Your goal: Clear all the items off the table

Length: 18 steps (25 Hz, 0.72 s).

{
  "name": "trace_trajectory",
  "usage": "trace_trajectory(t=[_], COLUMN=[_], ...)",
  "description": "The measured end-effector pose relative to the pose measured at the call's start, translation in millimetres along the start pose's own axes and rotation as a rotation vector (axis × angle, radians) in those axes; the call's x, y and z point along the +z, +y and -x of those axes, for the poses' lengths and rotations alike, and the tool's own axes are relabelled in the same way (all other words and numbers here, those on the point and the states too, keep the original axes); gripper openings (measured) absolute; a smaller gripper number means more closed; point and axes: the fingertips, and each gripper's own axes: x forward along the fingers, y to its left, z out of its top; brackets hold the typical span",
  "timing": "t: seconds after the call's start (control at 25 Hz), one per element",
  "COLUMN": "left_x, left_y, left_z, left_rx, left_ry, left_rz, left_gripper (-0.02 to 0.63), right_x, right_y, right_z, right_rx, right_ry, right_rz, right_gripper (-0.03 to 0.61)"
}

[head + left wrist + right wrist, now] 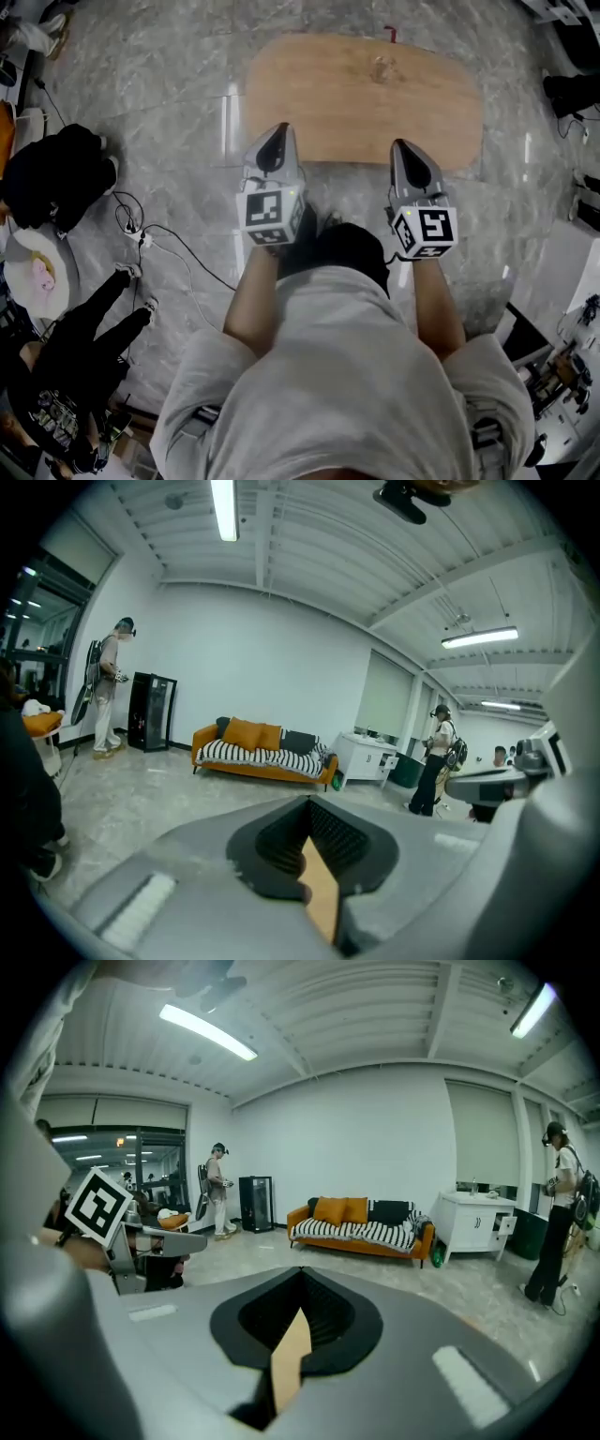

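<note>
Head view: both claws hang over the near edge of the table (309, 103). The left claw (277, 133) and right claw (406, 147) are each pressed together and carry nothing. The only thing I can make out on the wood is a small clear item (382, 68), well apart from both claws, near the far edge and on the right-hand half. A red piece (390, 34) shows just past that far edge, and I cannot tell whether it rests on the table. The step in hand looks like the reach. The right claw has the straighter line, so it should spread before it arrives and come in low from the near side. A light, see-through thing will likely slide or tip if nudged, so close on it gently and squarely. Nothing on the table blocks the way. On the floor to the left lie a cable (178, 246) and a dark bag (56, 173), clear of the path.

Left gripper view: the black pads meet at the tip with only a sliver of wood showing through. Beyond them are a sofa (262, 752), a white cabinet (367, 757) and a standing person (437, 761), all far off.

Right gripper view: the pads are likewise closed and empty, and the same sofa is ahead.
</note>
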Motion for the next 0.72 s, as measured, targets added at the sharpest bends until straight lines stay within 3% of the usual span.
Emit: trace_trajectory(t=[0.32, 0.52, 0.72], left_x=[-36.2, -43.6, -72.0], left_y=[10.9, 3.6, -9.8], left_z=[-41.1, -88.8, -111.9], left_rx=[0.019, 0.000, -0.066], left_ry=[0.076, 0.087, 0.162], left_rz=[0.098, 0.055, 0.012], left_gripper=[0.020, 0.020, 0.020], right_x=[-28.0, -53.8, -77.9], right_y=[-27.5, -46.7, -55.7], right_z=[-30.1, -63.3, -105.2], right_rx=[-0.023, 0.018, 0.071], right_ry=[0.038, 0.074, 0.104], right_rz=[-0.046, -0.074, -0.089], right_gripper=[0.007, 0.006, 0.006])
